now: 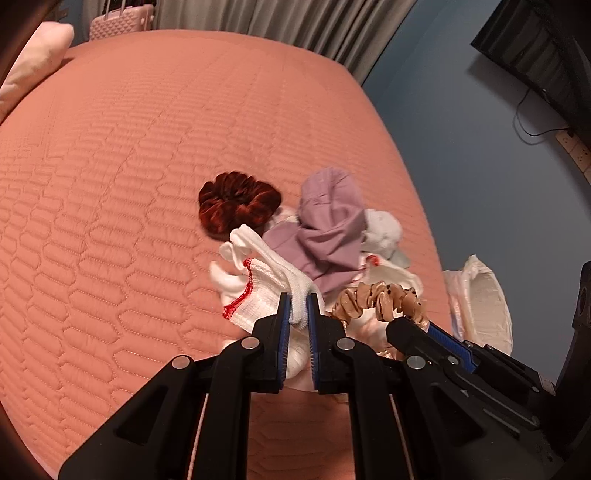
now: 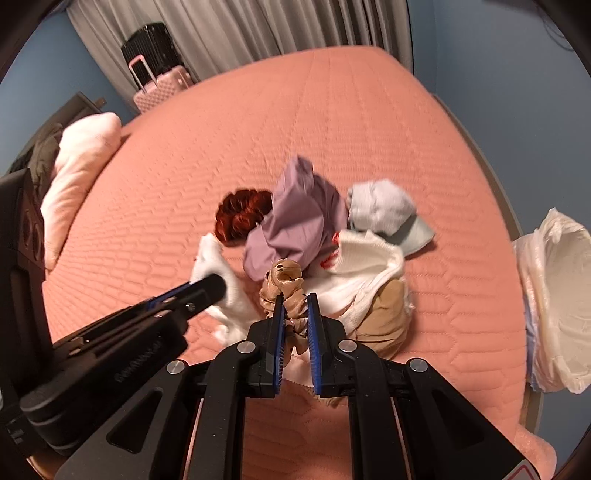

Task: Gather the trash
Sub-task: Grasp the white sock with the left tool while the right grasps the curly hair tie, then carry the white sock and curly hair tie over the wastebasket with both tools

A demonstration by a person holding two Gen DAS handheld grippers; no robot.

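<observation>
A salmon quilted bedspread [image 1: 129, 166] fills both views, with a small heap of soft items near its close edge. The left gripper [image 1: 298, 308] angles steeply down, jaws nearly closed on a white sock with red trim [image 1: 258, 291], whose length runs away to the left. Beside it the right gripper [image 2: 295, 308], equally steep, pinches a tan satin scrunchie [image 2: 284, 291]. Just beyond lie a lilac cloth [image 2: 295, 221], a dark red scrunchie [image 1: 236, 203] and a grey sock [image 2: 380, 206]. A white bag [image 2: 554, 295] hangs at the bed's right edge. Farther off: pillow [image 2: 85, 173], pink suitcase [image 2: 159, 88], grey curtains [image 2: 258, 29], blue walls.
</observation>
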